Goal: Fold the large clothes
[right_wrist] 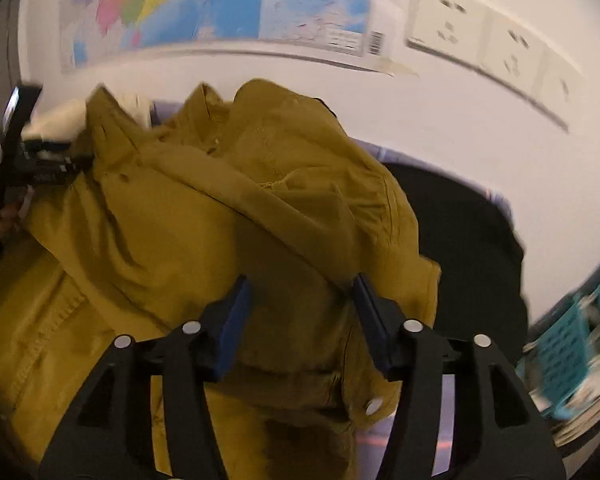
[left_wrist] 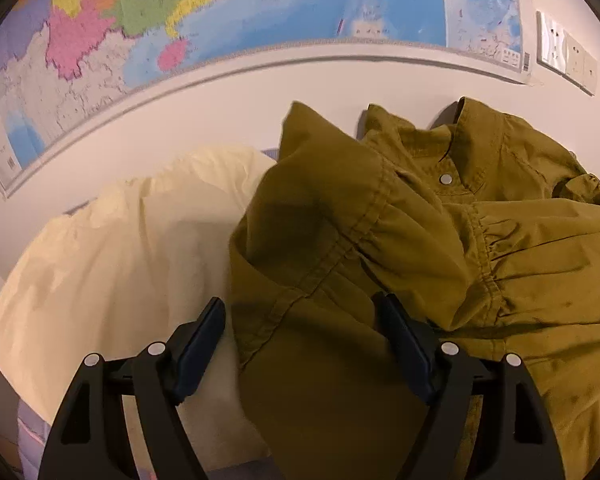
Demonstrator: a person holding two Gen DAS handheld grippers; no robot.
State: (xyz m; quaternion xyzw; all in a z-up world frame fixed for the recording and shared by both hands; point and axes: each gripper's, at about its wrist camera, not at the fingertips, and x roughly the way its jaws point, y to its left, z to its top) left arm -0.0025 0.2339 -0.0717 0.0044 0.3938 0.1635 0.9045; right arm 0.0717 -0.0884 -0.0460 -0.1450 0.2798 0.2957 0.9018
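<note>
Through the left wrist camera, the left gripper [left_wrist: 300, 312] stands with its jaws spread wide, and nothing is clamped between them. A mustard-olive jacket [left_wrist: 440, 248] lies crumpled on the bed, filling the right half of the view; one folded edge of it, with a stitched seam, reaches into the gap between the fingers without being pinched. A metal snap [left_wrist: 445, 179] shows near the collar, which stands up against the wall. To the left of the jacket, touching it, lies a pale yellow pillow [left_wrist: 112, 264]. Above, a colourful wall map [left_wrist: 220, 20] hangs on the white wall, with a row of wall sockets [left_wrist: 566, 54] to its right.

Through the right wrist camera, the right gripper [right_wrist: 300, 304] is also spread wide, its blue-padded fingers [right_wrist: 232, 328] straddling a bunched ridge of the jacket [right_wrist: 220, 216] without closing on it. The garment is heaped up in front, blurred by motion. At the far left the other gripper [right_wrist: 40, 160] appears at the jacket's edge. A dark cloth [right_wrist: 468, 232] lies just right of the jacket, and a teal basket [right_wrist: 580, 344] sits at the right edge. The map [right_wrist: 220, 4] and sockets [right_wrist: 488, 36] show above.
</note>
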